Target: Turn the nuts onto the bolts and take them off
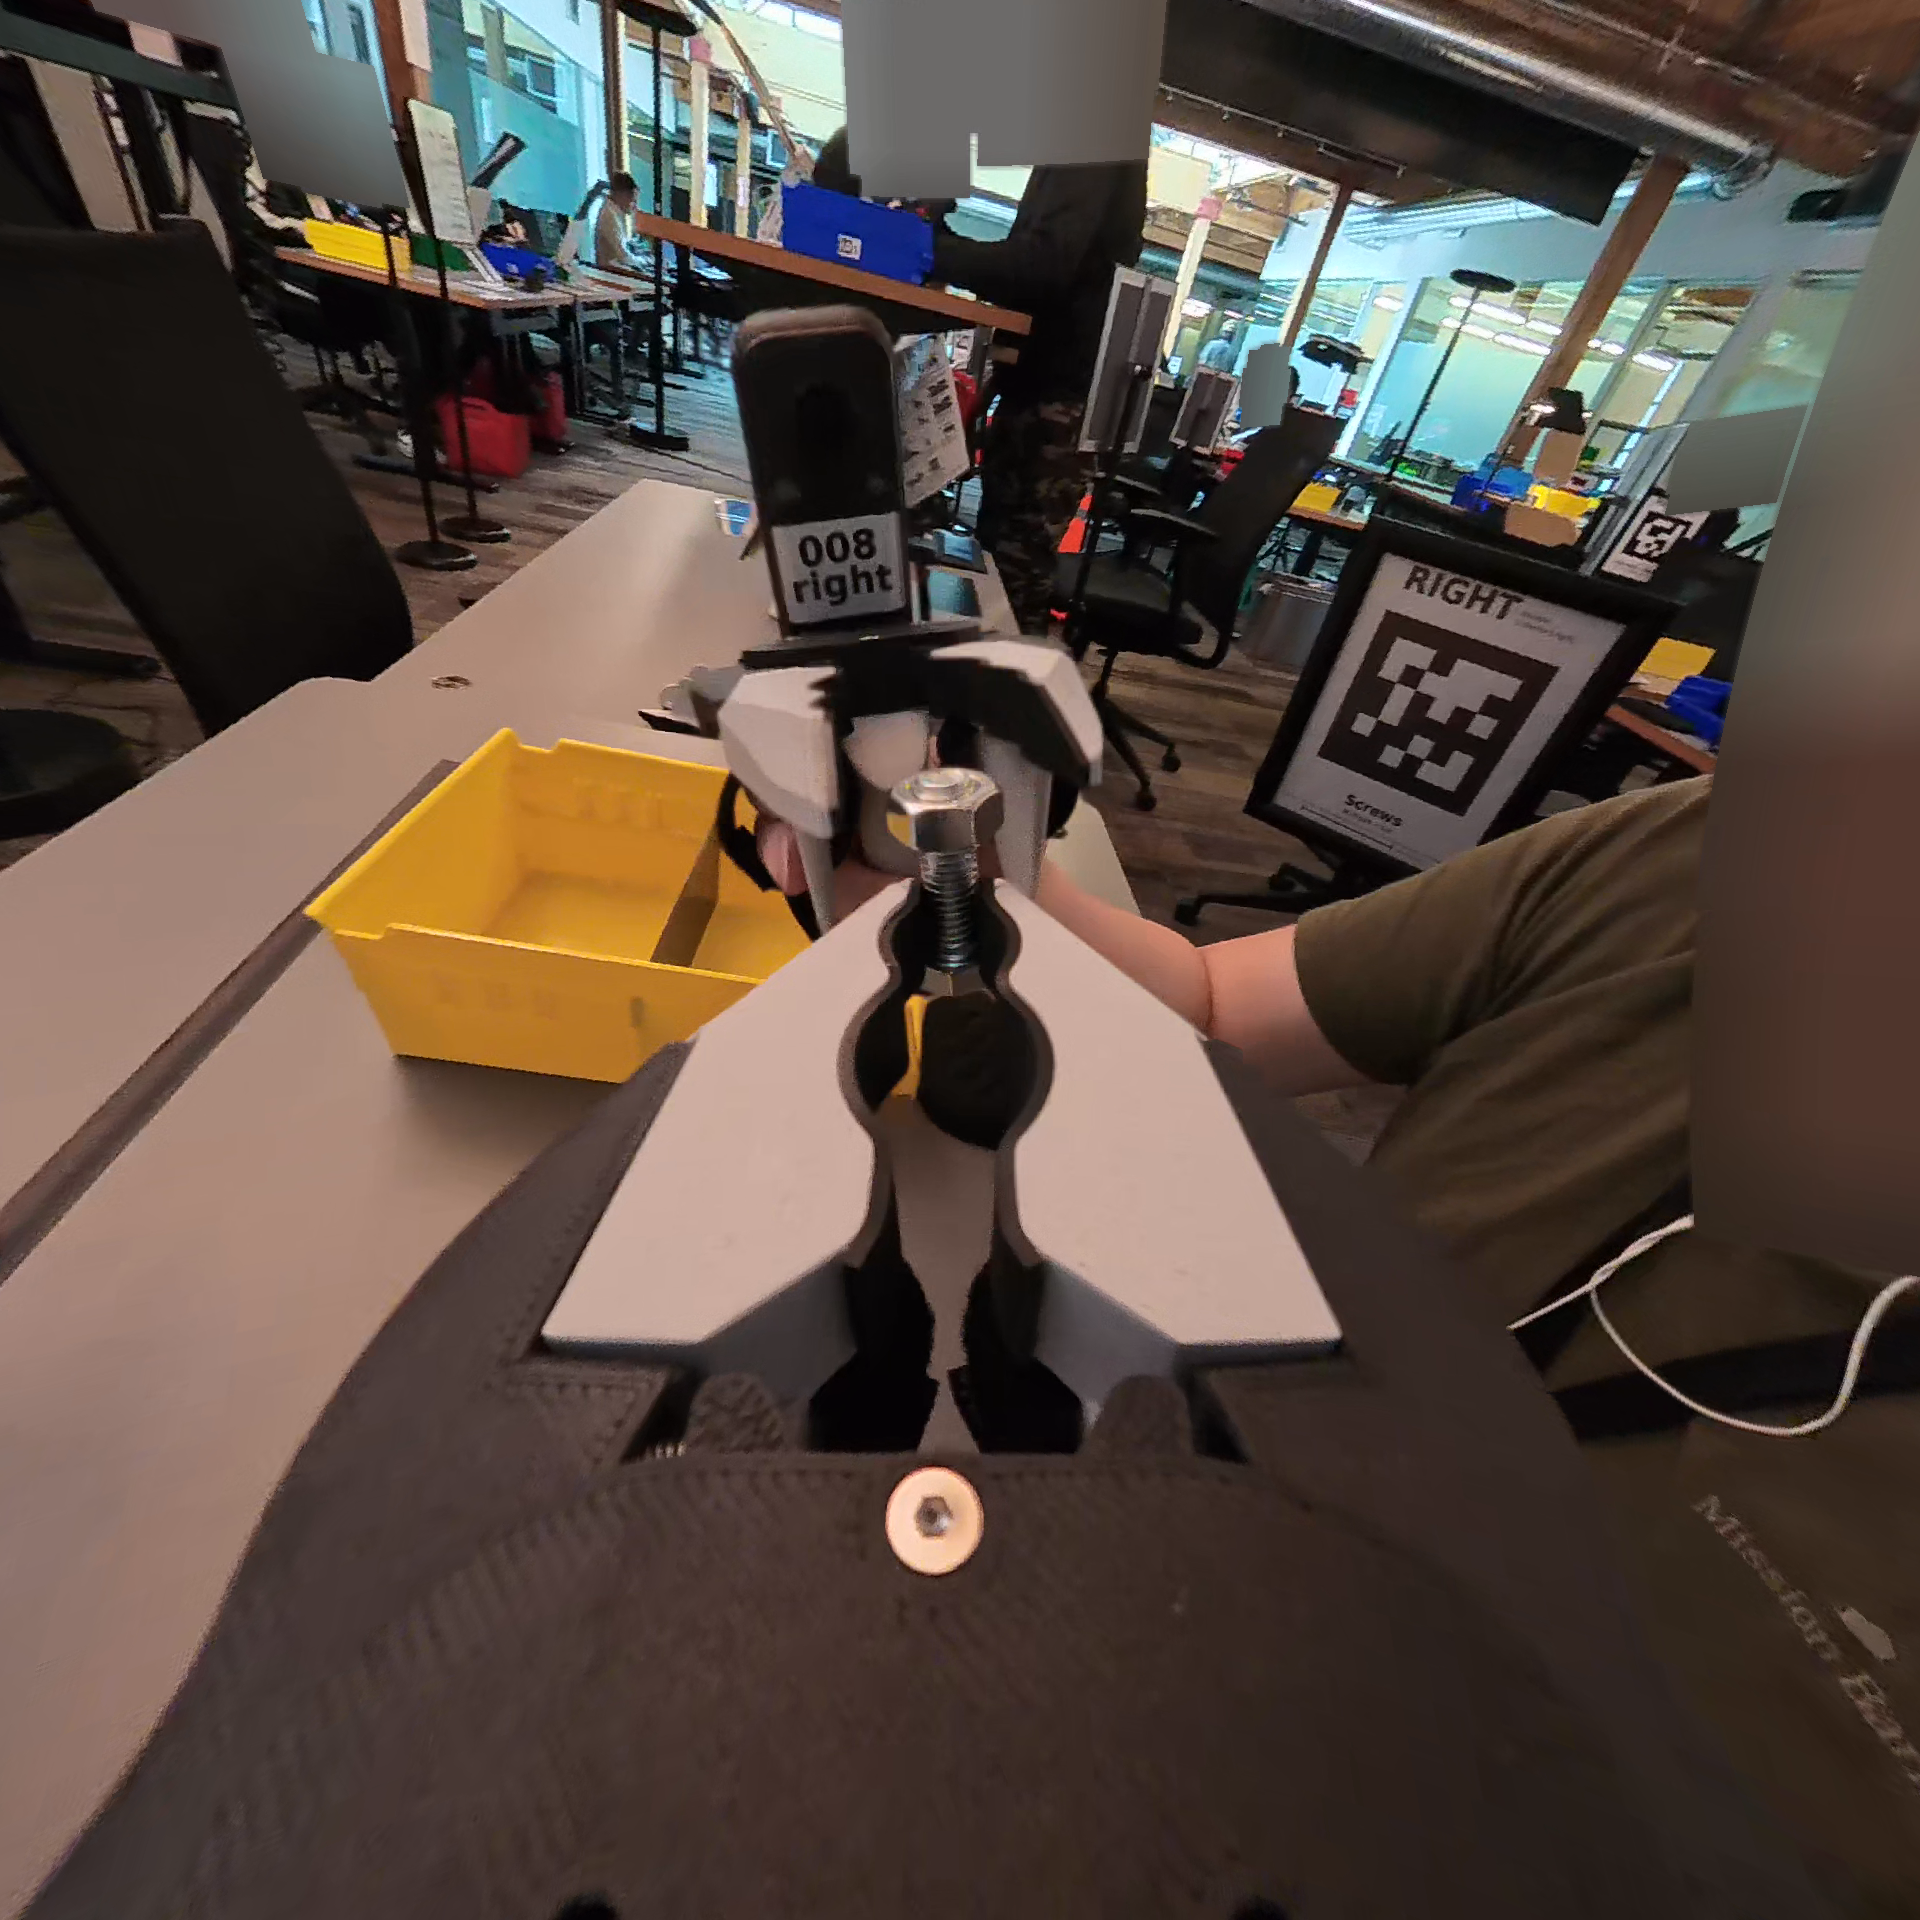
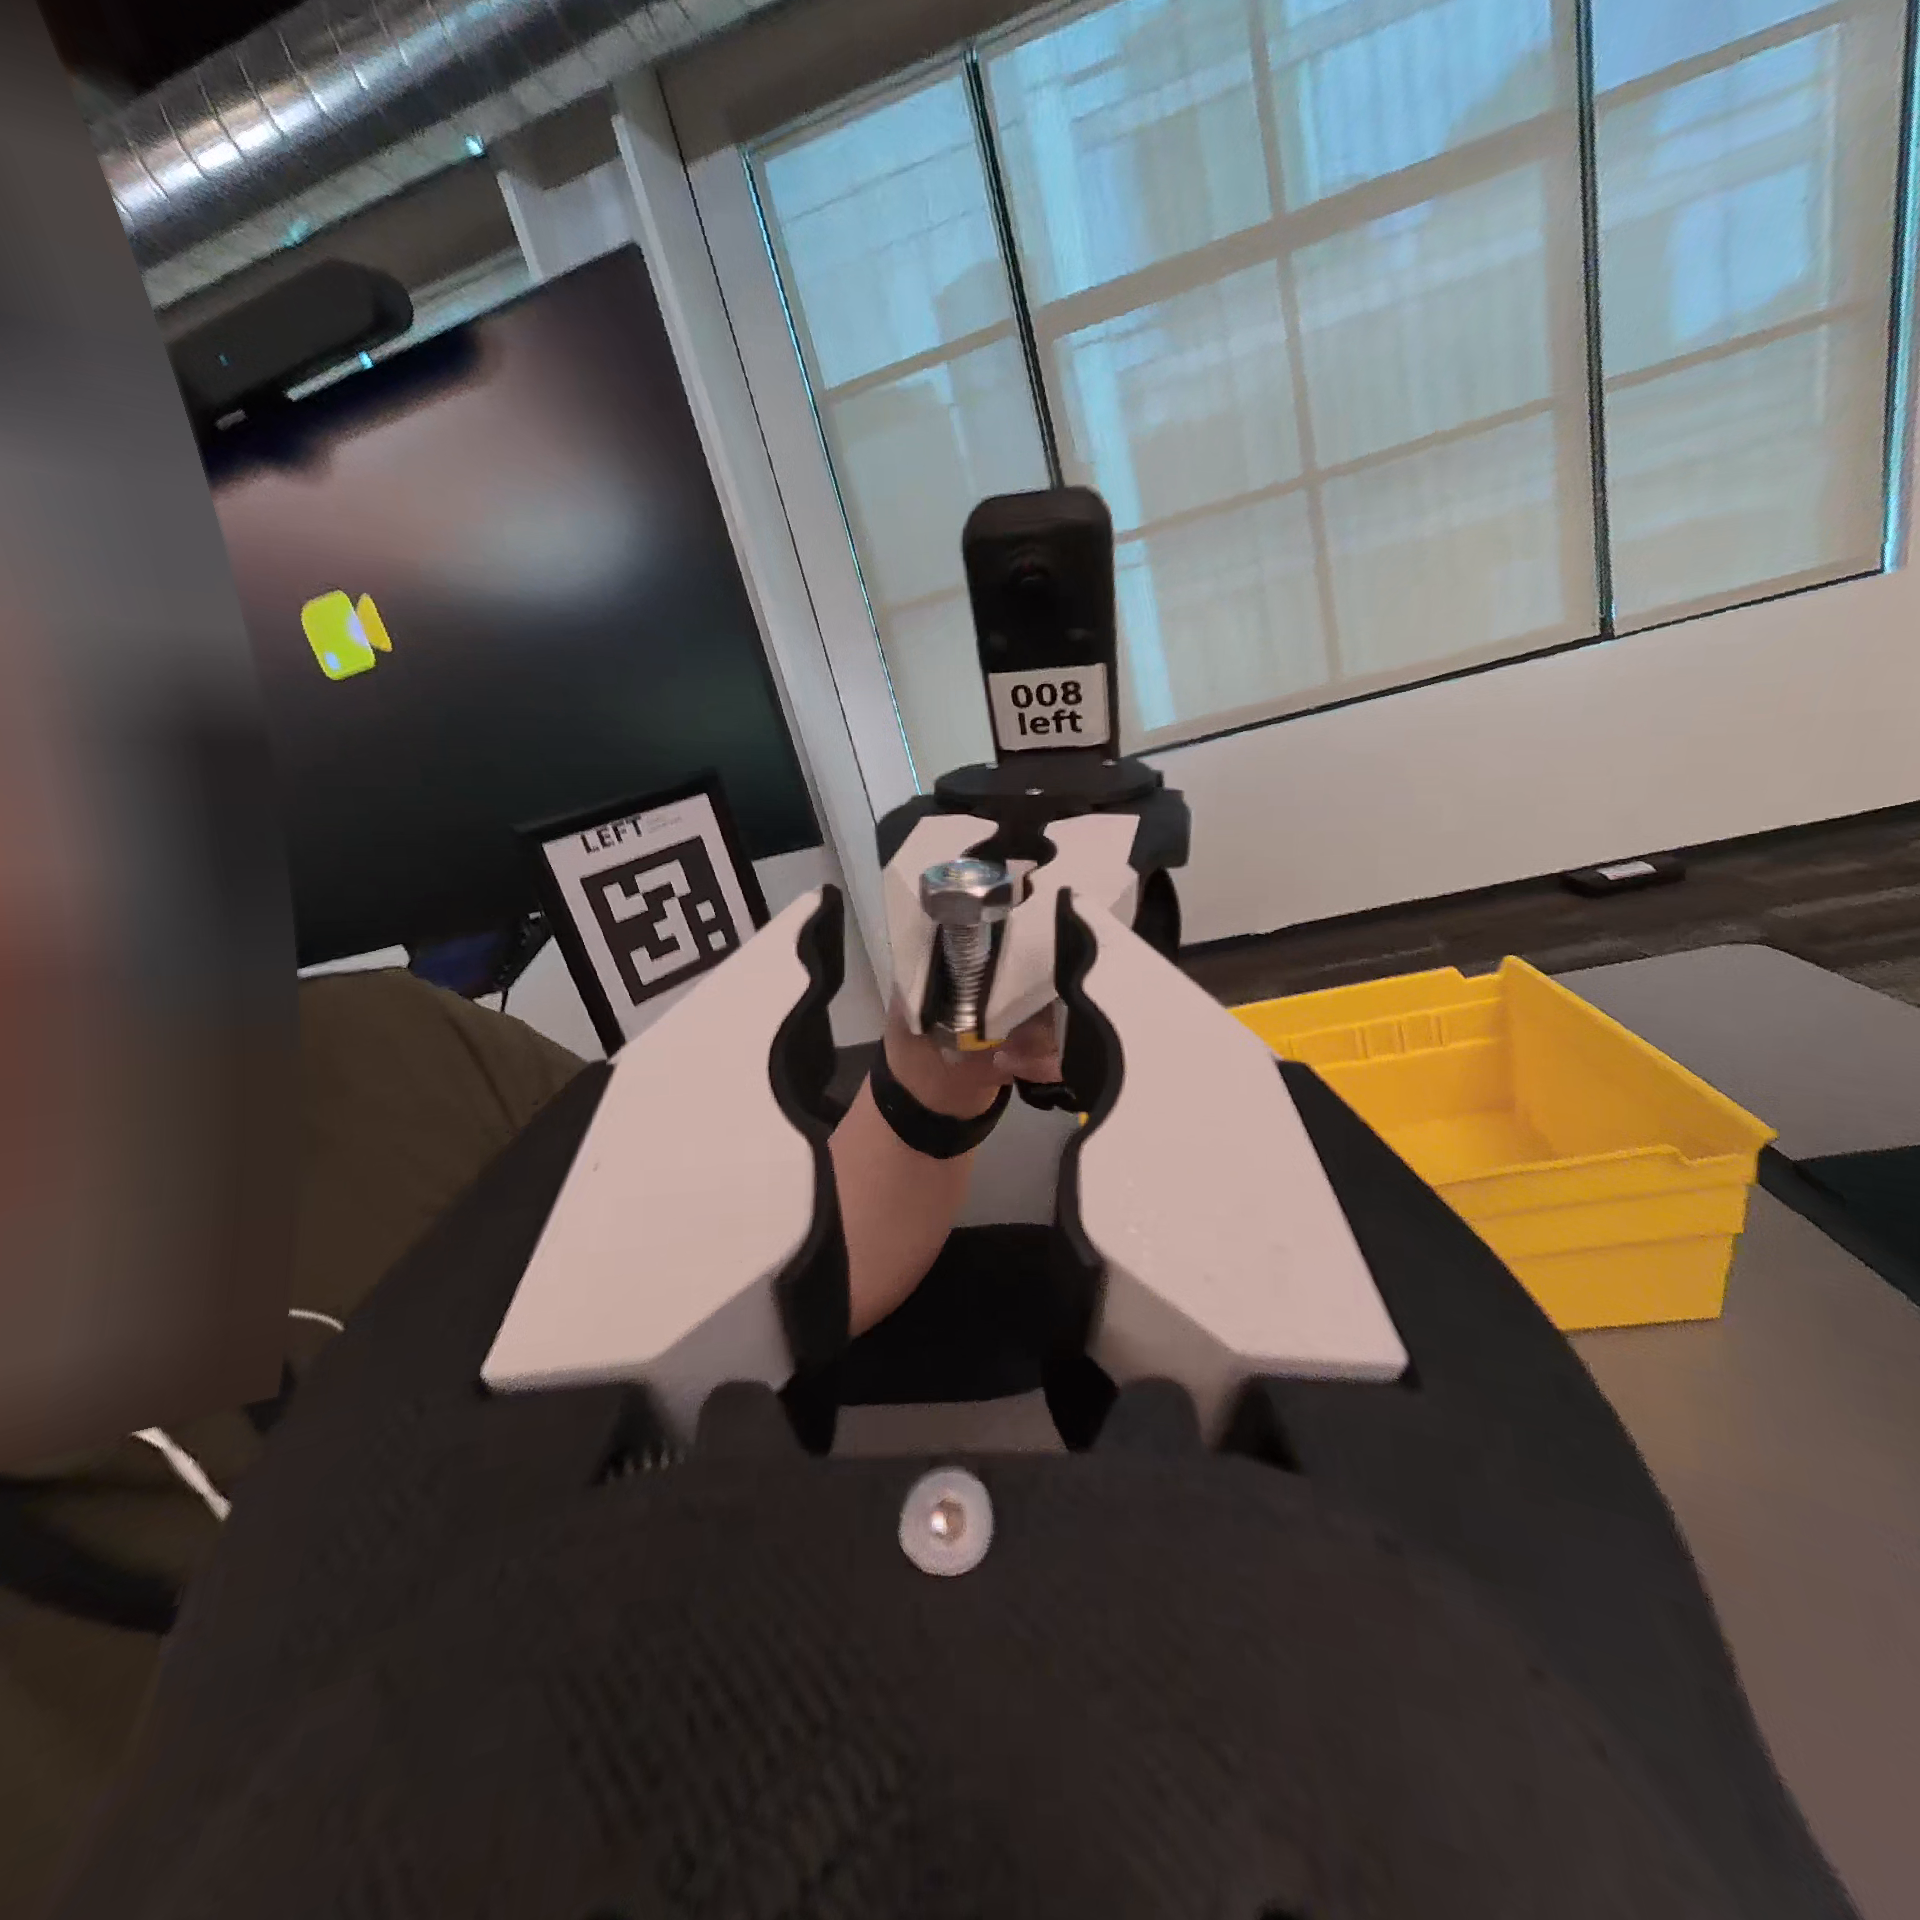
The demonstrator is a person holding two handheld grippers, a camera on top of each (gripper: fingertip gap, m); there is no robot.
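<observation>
My left gripper is shut on the threaded shaft of a steel bolt and holds it upright in the air. A hex nut sits at the bolt's upper end, and a second hex shows at the lower end between the fingers. My right gripper is open, its two fingers standing on either side of the nut and bolt without closing on them. In the left wrist view the right gripper faces me just behind the nut. In the right wrist view the left gripper points towards me.
A yellow divided bin stands on the grey table, below and beside the grippers; it also shows in the right wrist view. Framed marker boards stand behind. A person's forearm is close. Office chairs and desks lie beyond. My left and right fingertips are right by each other.
</observation>
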